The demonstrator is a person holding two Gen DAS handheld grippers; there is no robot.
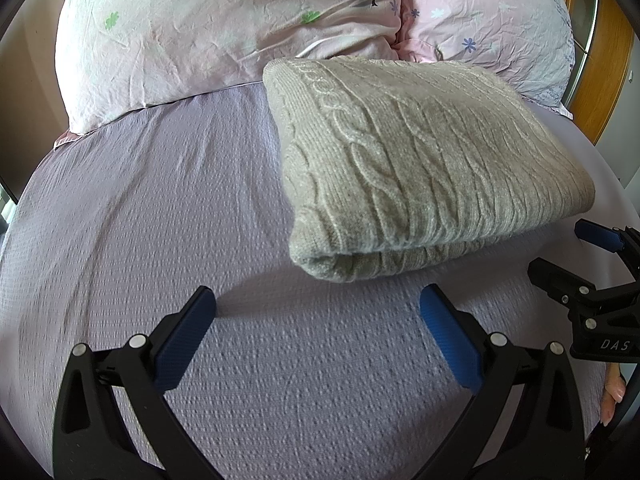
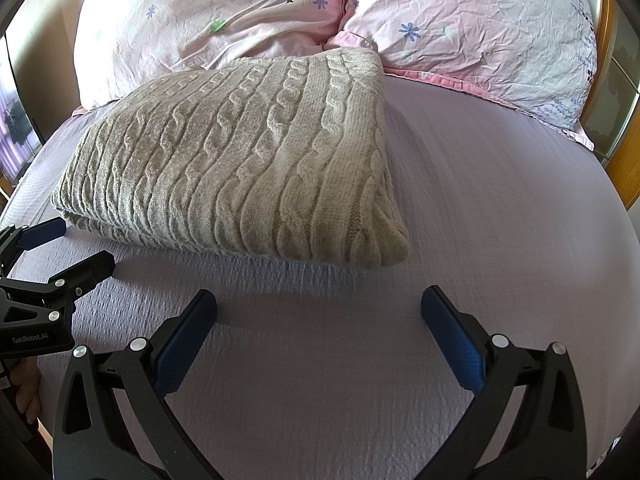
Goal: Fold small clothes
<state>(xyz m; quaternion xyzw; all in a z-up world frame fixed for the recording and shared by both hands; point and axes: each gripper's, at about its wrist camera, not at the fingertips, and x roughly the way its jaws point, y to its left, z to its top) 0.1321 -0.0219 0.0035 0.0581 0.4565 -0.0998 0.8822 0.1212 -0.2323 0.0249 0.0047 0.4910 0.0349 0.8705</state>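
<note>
A beige cable-knit sweater (image 1: pixel 420 168) lies folded into a thick rectangle on the lilac bed sheet (image 1: pixel 160 220), its far edge against the pillows. It also shows in the right wrist view (image 2: pixel 248 160). My left gripper (image 1: pixel 318 304) is open and empty, hovering over the sheet just short of the sweater's near left corner. My right gripper (image 2: pixel 319 306) is open and empty, just short of the near right corner. Each gripper shows at the edge of the other's view: the right one (image 1: pixel 560 256) and the left one (image 2: pixel 76 244), both open.
Two pink flowered pillows (image 1: pixel 224 28) (image 2: pixel 480 28) lie at the head of the bed behind the sweater. A wooden headboard (image 1: pixel 600 52) stands at the far right. The sheet (image 2: pixel 500 220) spreads out on both sides of the sweater.
</note>
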